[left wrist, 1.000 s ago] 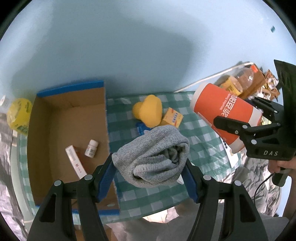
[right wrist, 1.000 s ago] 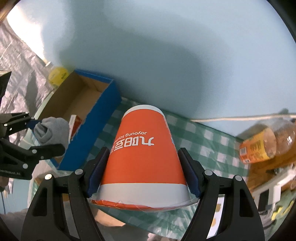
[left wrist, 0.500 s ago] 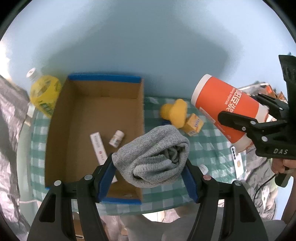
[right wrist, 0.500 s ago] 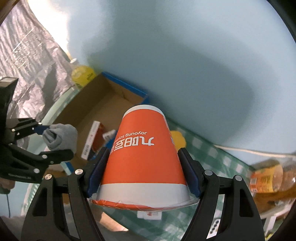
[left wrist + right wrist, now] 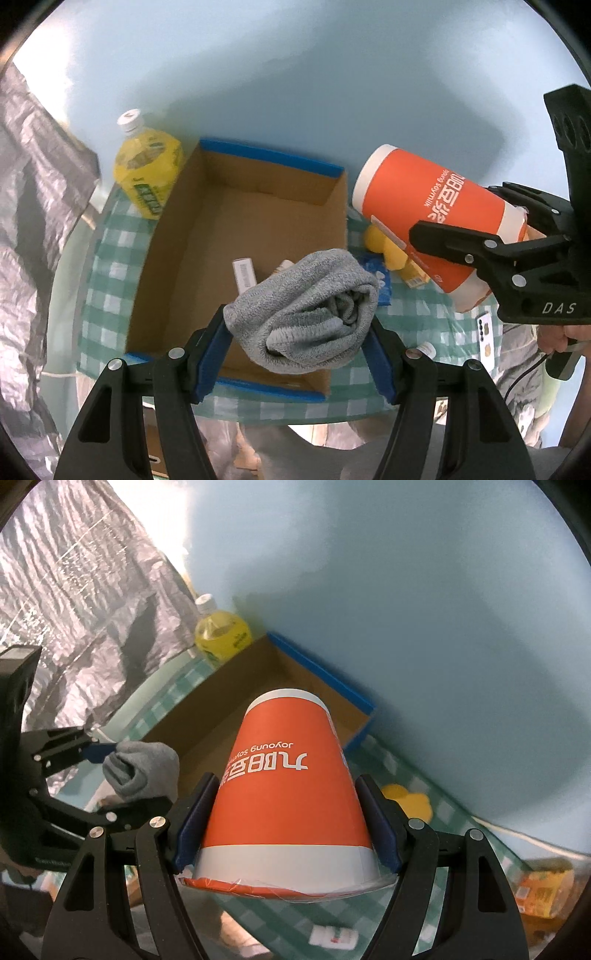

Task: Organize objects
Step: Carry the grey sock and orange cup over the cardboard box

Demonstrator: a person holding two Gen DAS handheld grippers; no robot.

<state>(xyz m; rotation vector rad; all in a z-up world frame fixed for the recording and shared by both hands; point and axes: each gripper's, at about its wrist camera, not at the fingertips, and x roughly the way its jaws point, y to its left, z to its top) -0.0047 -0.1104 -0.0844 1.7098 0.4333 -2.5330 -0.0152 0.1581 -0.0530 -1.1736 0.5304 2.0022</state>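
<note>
The left gripper (image 5: 301, 339) has its jaws clamped on one rolled grey sock (image 5: 306, 308), which hides part of the cardboard box (image 5: 221, 236) floor beneath it. The right gripper (image 5: 284, 819) squeezes one orange paper cup (image 5: 288, 797), held above the table (image 5: 110, 273). Two small items show in the box, one half-hidden. Farther back stands one yellow bottle (image 5: 147, 173).

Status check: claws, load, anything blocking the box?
Left claw shut on sock. Right claw shut on cup. Both above box; path clear.
</note>
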